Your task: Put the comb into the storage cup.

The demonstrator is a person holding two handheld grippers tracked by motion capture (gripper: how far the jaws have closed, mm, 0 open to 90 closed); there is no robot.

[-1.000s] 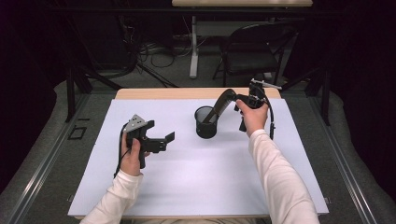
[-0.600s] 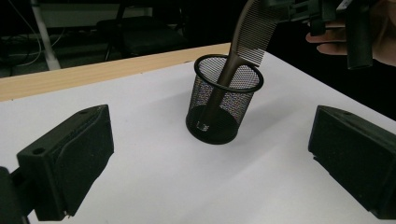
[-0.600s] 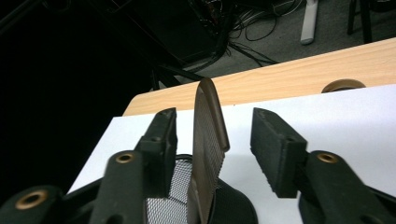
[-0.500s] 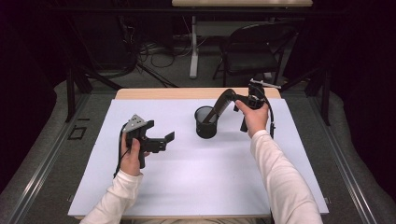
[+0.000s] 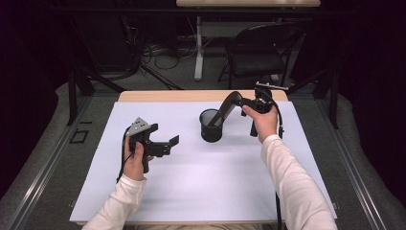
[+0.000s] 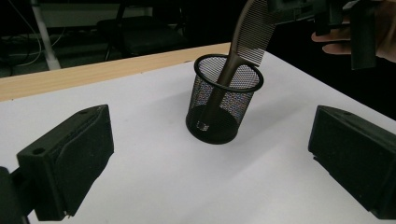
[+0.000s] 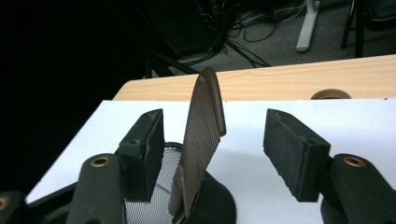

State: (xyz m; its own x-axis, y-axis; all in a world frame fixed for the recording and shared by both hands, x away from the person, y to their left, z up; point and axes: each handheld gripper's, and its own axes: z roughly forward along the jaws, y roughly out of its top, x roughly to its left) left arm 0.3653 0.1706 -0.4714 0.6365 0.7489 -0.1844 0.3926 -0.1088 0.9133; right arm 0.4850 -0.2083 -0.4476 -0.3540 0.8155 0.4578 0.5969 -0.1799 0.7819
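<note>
Brown comb (image 7: 201, 140): stands tilted in the black mesh cup (image 5: 211, 125) on the white table sheet (image 5: 201, 182). Right gripper (image 7: 212, 144): jaws just opening, comb between, released. Left gripper (image 5: 167, 143): spread wide, empty, well apart from the cup.

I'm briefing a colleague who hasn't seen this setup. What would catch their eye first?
A brown comb stands tilted in a black mesh cup mid-table on the white sheet. The right gripper straddles its top, its jaws just opened, pads clear. The left gripper hovers open, left of the cup.
</note>
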